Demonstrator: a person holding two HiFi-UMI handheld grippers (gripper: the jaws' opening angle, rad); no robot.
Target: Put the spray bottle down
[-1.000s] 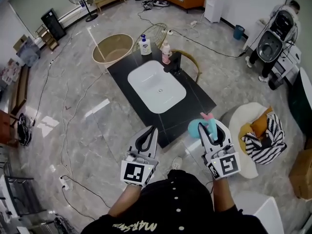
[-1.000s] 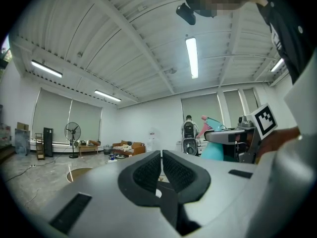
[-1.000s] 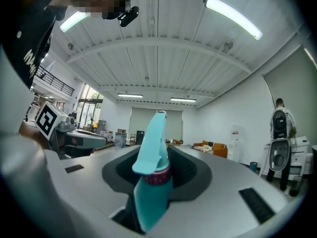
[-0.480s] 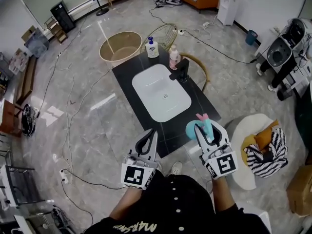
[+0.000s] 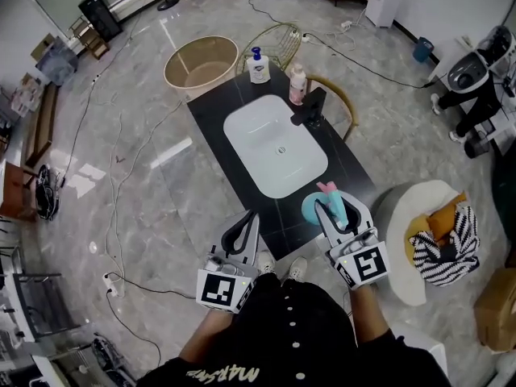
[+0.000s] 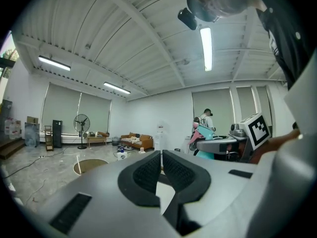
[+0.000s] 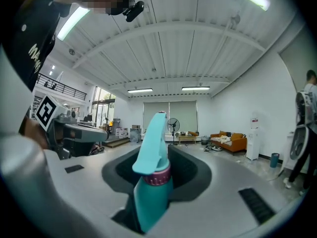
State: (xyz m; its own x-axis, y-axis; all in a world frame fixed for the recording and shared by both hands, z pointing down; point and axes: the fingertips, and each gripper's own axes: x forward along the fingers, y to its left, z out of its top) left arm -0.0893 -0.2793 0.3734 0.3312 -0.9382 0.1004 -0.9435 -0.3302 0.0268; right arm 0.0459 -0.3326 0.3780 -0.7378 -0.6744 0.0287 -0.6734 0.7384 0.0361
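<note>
A teal spray bottle (image 5: 317, 208) with a pink collar and teal trigger head sits upright between the jaws of my right gripper (image 5: 337, 212), which is shut on it; in the right gripper view the bottle (image 7: 153, 182) fills the gap between the black pads. It hangs over the near right corner of the black table (image 5: 339, 168). My left gripper (image 5: 243, 230) is shut with nothing in it, at the table's near edge; its pads (image 6: 146, 171) meet in the left gripper view, where the bottle (image 6: 204, 133) shows at right.
A white basin (image 5: 274, 145) is set into the table, with a black tap (image 5: 310, 110), a pink bottle (image 5: 298, 83) and a white pump bottle (image 5: 258, 65) at the far end. A round tub (image 5: 201, 64), floor cables and a white stool with striped cloth (image 5: 439, 240) surround it.
Both grippers have come forward to the table's near edge; the bottle now hangs over the table's corner. The grip on the bottle is unchanged.
</note>
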